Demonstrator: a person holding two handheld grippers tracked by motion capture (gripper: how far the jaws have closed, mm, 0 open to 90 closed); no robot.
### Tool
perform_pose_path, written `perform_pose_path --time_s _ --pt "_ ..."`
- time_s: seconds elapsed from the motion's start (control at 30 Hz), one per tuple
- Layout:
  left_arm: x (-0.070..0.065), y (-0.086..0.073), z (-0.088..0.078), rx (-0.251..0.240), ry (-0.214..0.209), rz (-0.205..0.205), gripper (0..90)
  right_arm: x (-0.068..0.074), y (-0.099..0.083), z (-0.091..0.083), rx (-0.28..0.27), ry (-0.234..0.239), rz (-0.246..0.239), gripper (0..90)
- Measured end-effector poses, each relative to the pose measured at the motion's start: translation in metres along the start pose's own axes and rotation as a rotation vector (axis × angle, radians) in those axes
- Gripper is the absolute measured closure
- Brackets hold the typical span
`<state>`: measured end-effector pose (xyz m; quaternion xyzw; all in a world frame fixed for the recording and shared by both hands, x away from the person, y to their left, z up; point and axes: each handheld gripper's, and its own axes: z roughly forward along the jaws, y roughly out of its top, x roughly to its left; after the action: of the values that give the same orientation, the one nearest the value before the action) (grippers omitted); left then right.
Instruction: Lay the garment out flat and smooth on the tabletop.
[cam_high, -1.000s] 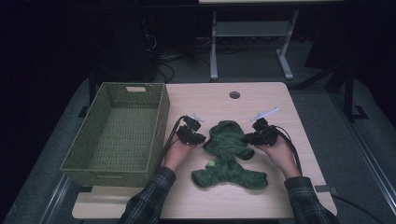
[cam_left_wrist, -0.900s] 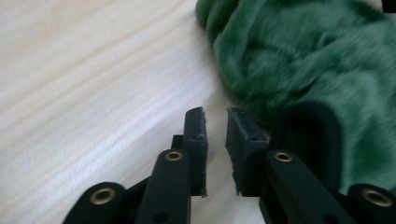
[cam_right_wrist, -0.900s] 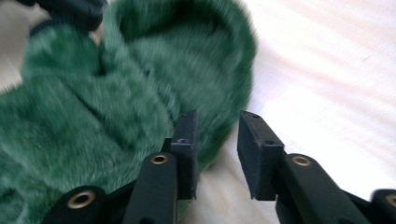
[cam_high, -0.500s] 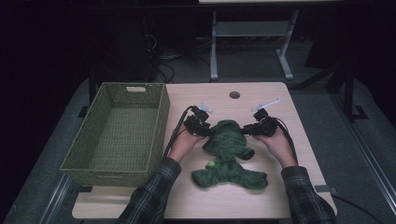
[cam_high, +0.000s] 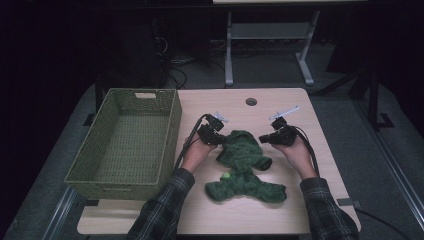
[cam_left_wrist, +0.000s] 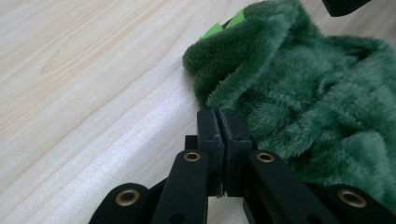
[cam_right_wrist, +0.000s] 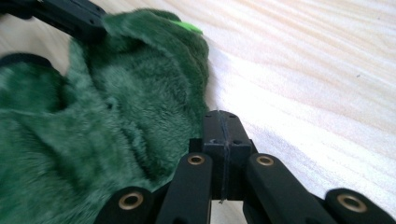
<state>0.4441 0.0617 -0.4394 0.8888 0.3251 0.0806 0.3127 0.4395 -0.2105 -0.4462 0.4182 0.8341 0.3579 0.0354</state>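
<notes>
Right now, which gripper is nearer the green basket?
The left gripper, just beside the basket; the right gripper sits on the far side of the green fleece garment.

A green woven basket (cam_high: 125, 142) stands on the left part of the light wooden counter (cam_high: 235, 220), its long side running away from the near edge, a slot handle cut in its far wall. A round dark grommet hole (cam_high: 251, 101) sits near the counter's far edge. Beyond the counter a pale metal frame (cam_high: 267, 47) stands on the dark floor (cam_high: 350, 125), with cables (cam_high: 175, 75) lying beside it.
</notes>
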Motion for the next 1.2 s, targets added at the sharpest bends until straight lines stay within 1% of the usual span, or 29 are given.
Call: perform_pose_path --time_s 0.03,0.1,0.13,0.2,0.27,0.3,0.33,0.37,0.4,0.47,0.5,0.57,0.6,0.63,0.67,0.7,0.77,0.87,0.97,1.0,1.07,1.1,1.13,1.17,1.2 --pt "0.000 -0.001 0.000 0.001 0.005 -0.004 87.8 0.000 0.000 0.000 -0.008 0.009 0.013 80.5" --pt "0.001 -0.002 0.001 0.002 0.004 -0.001 87.7 -0.002 0.000 0.003 -0.018 0.042 0.034 71.4" --pt "0.001 -0.002 0.001 0.003 0.005 0.001 87.7 -0.002 0.000 0.005 -0.012 0.046 0.037 69.9" --pt "0.001 -0.003 0.002 0.007 0.004 -0.001 87.6 0.000 0.000 0.012 0.006 0.047 0.028 68.8" --pt "0.001 -0.004 0.004 0.006 0.002 -0.002 87.7 0.002 0.000 0.019 0.017 0.045 0.020 69.1" --pt "0.001 -0.004 0.004 0.006 0.001 -0.003 87.7 0.003 0.000 0.022 0.023 0.044 0.015 71.6" --pt "0.001 -0.004 0.004 0.007 0.001 -0.002 87.7 0.003 0.000 0.025 0.027 0.035 0.008 76.2" --pt "0.001 -0.004 0.004 0.006 0.001 -0.002 87.7 0.004 -0.001 0.027 0.031 0.035 0.009 81.5" --pt "0.001 -0.005 0.004 0.003 0.001 -0.003 87.7 0.004 -0.001 0.028 0.026 0.037 0.005 85.0" --pt "0.001 -0.005 0.002 -0.004 0.012 -0.005 87.8 0.004 -0.001 0.027 0.030 0.014 -0.004 87.1" --pt "0.002 -0.006 0.000 -0.007 0.019 -0.002 87.8 0.005 -0.001 0.024 0.028 -0.007 -0.012 87.6" --pt "0.003 -0.008 -0.003 -0.033 0.032 -0.009 88.0 0.006 0.001 0.014 0.004 -0.045 -0.031 88.1" --pt "0.005 -0.009 -0.004 -0.042 0.037 -0.014 88.2 0.006 0.002 0.008 -0.022 -0.049 -0.024 88.1" --pt "0.005 -0.011 -0.004 -0.059 0.033 -0.031 88.3 0.005 0.002 0.001 -0.040 -0.052 -0.029 88.2" --pt "0.006 -0.012 -0.004 -0.058 0.032 -0.022 88.5 0.006 0.002 -0.004 -0.051 -0.055 -0.025 88.2" --pt "0.006 -0.012 -0.003 -0.066 0.033 -0.028 88.6 0.006 0.002 -0.006 -0.053 -0.052 -0.028 88.2" --pt "0.004 -0.014 0.001 -0.075 0.039 -0.026 88.6 0.006 0.000 -0.005 -0.029 -0.067 -0.044 88.2" --pt "0.003 -0.016 0.008 -0.070 0.047 -0.014 88.6 0.004 -0.006 0.004 0.012 -0.085 -0.057 88.2" --pt "0.004 -0.018 0.014 -0.059 0.058 0.002 88.4 0.003 -0.010 0.008 0.019 -0.083 -0.051 88.2" --pt "0.004 -0.018 0.016 -0.063 0.066 0.004 88.3 0.002 -0.011 0.010 0.024 -0.088 -0.054 88.2" --pt "0.004 -0.017 0.019 -0.074 0.074 0.002 88.1 0.000 -0.012 0.014 0.033 -0.103 -0.059 88.1" --pt "0.005 -0.016 0.020 -0.079 0.079 0.003 88.1 -0.001 -0.011 0.014 0.028 -0.111 -0.056 88.2" --pt "0.006 -0.015 0.021 -0.078 0.086 0.013 88.0 -0.002 -0.010 0.015 0.026 -0.121 -0.054 88.2" --pt "0.005 -0.013 0.023 -0.084 0.091 0.009 88.0 -0.004 -0.008 0.015 0.027 -0.132 -0.054 88.2" --pt "0.006 -0.011 0.024 -0.081 0.100 0.018 88.0 -0.006 -0.007 0.016 0.026 -0.146 -0.058 88.1"
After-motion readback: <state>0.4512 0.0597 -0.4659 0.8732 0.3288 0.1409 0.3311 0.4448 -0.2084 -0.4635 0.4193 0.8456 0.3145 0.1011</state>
